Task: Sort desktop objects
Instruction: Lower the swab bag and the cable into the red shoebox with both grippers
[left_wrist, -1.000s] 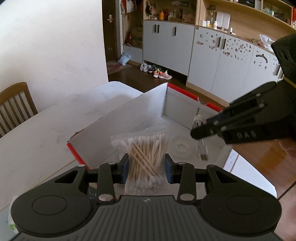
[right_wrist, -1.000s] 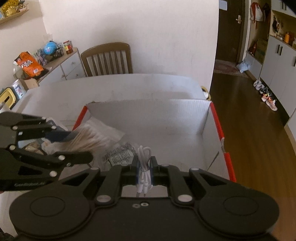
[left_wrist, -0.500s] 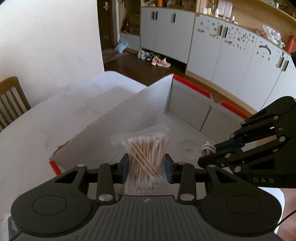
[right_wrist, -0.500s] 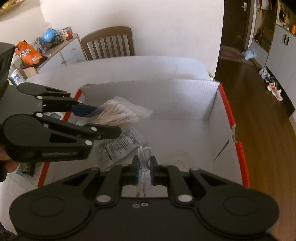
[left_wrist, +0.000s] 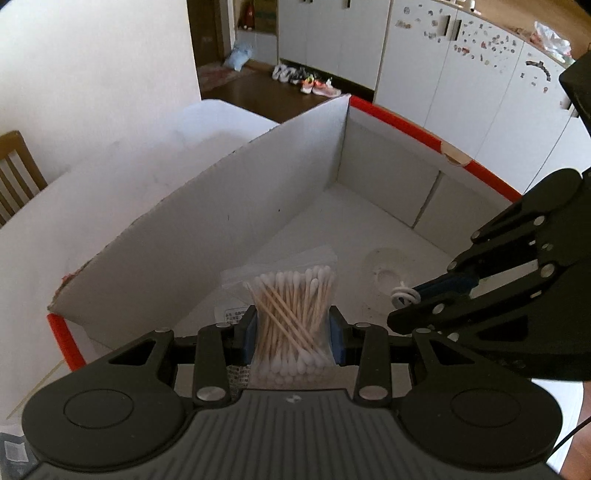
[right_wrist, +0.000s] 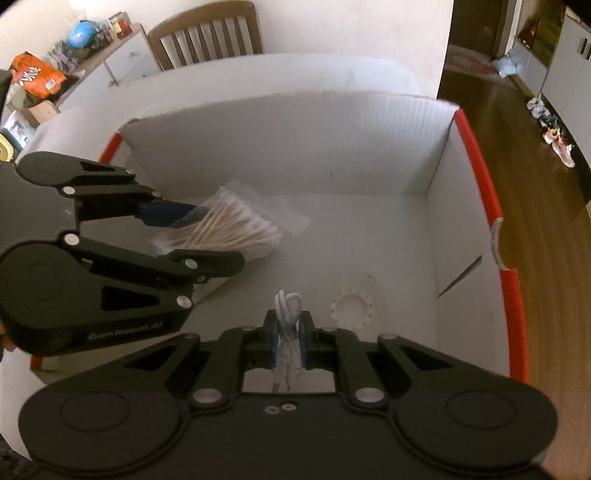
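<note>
Both grippers have sunk deeper into the white corrugated box, red-edged. The left gripper pinches a crinkly clear bag of wooden cotton swabs; the right gripper pinches a coiled white cable, its lower end hidden. Beyond lies a faint translucent ring.

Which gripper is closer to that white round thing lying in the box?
The right gripper, shut on a white cable, hangs just beside the white ring. The left gripper, shut on the cotton swab bag, is farther off.
</note>
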